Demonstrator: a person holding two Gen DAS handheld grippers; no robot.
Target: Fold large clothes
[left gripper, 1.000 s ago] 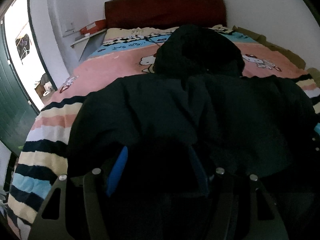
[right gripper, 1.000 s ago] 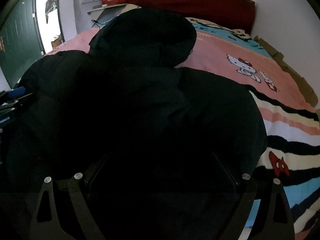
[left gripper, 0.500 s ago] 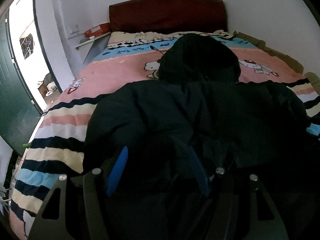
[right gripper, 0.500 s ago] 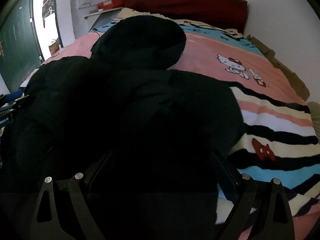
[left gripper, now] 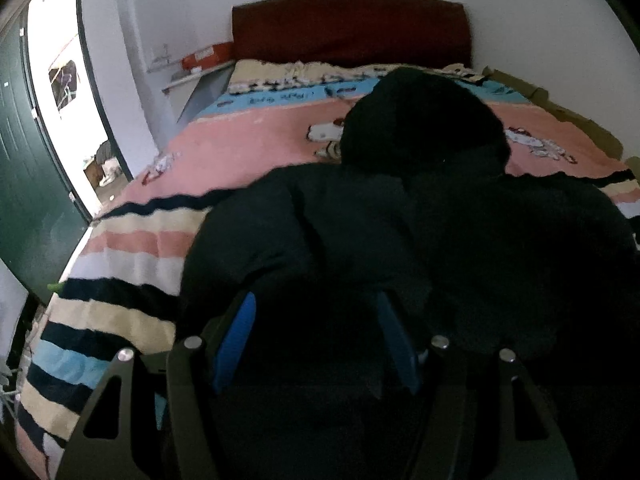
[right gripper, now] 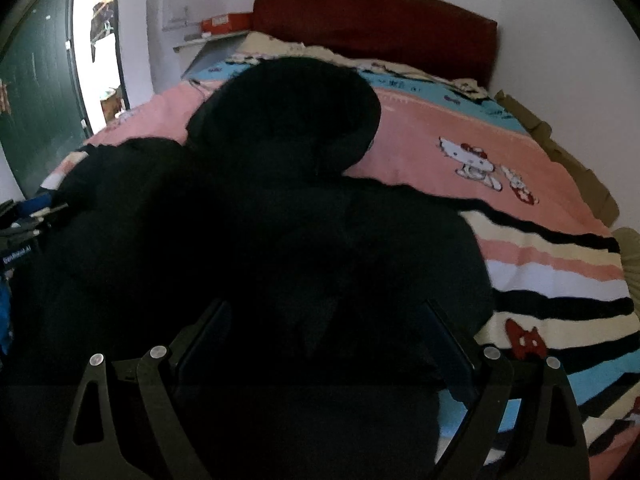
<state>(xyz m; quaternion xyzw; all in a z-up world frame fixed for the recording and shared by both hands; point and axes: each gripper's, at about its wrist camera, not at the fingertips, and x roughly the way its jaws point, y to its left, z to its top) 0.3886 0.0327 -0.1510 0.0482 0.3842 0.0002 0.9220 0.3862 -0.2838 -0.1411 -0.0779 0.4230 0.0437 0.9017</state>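
A large black hooded jacket (left gripper: 440, 232) lies on the bed, its hood (left gripper: 420, 120) toward the headboard; it also fills the right wrist view (right gripper: 260, 240), hood (right gripper: 288, 116) at the far end. My left gripper (left gripper: 316, 332) stands over the jacket's near left part with its blue-padded fingers (left gripper: 236, 340) spread wide and dark cloth between them. My right gripper (right gripper: 324, 340) stands over the near right part, fingers wide apart with cloth between them. The left gripper shows at the left edge of the right wrist view (right gripper: 24, 220).
The bed has a striped pink, blue and cream blanket (left gripper: 132, 248) with cartoon cats (right gripper: 476, 160) and a dark red headboard (left gripper: 348, 28). A shelf with an orange box (left gripper: 208, 54) and an open green door (left gripper: 28, 184) are at the left.
Both grippers have drawn back toward the foot of the bed and risen a little. More of the blanket shows beside the jacket. Finger spread is unchanged.
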